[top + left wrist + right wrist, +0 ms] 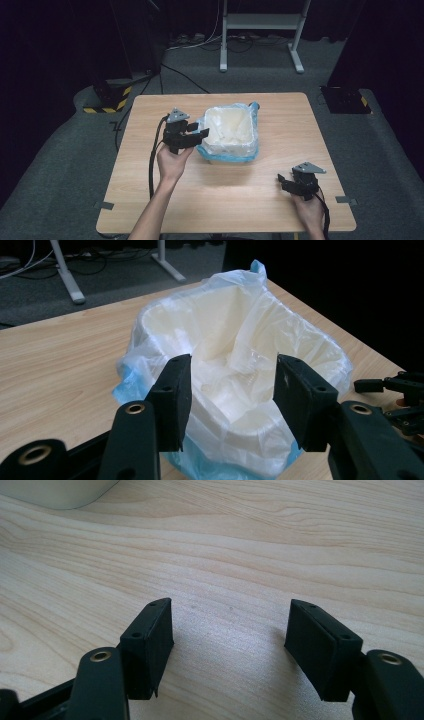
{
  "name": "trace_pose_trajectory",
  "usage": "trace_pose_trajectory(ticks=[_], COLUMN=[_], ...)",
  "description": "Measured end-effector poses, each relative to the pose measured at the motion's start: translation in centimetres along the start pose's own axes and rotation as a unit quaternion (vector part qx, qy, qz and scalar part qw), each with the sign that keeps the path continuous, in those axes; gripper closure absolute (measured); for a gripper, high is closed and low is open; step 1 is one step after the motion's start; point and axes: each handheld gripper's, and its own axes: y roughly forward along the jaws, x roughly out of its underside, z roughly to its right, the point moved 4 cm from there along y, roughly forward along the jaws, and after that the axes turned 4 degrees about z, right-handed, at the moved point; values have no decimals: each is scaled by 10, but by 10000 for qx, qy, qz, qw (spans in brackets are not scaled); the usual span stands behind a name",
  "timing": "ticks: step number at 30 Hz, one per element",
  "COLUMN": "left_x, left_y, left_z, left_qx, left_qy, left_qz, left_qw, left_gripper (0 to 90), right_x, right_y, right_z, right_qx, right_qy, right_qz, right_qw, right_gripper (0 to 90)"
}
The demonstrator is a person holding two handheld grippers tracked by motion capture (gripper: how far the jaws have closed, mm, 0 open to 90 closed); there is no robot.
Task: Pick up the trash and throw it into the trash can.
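Plastic-lined bin [229, 134] seemingly untouched between open left claw [195, 131].

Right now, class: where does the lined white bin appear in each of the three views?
High view: the lined white bin sits at table centre, beside the left tool.
Left gripper view: the bin is central, behind the open jaws.
Right gripper view: its white base shows at the top left corner.
Shared landmark: the wooden table.

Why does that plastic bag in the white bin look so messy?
The bag liner sits unevenly in the white bin: crumpled inside, with a blue corner poking up at the far rim. Nothing looks spilled or torn.
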Motion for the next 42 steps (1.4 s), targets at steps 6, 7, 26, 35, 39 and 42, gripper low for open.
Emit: trace_pose_trajectory(ticks=[6,7,26,35,39,42], left_x=[6,10,31,42,48,53], left_y=[-6,-9,-27,-33,-35,-36], left_z=[-3,-4,-8,-8,-9,-11], left_qx=[-98,-117,-247,-342,-399,-402], left_qy=[-2,-14,-40,-16,-39,-69], left_qz=[-45,-53,-104,-119,-145,-204], left_qw=[9999,9999,9996,9993,9991,9990], left_gripper=[492,492,501,496,495,495], right_x=[0,0,0,0,0,0], right_y=[0,0,0,0,0,0], right_z=[0,0,0,0,0,0], right_qx=[-1,-2,1,1,1,2], right_qy=[1,-1,1,-1,0,0], right_qz=[0,0,-1,0,1,0], right_qw=[10000,10000,10000,10000,10000,10000], right_gripper=[349,348,348,348,348,348])
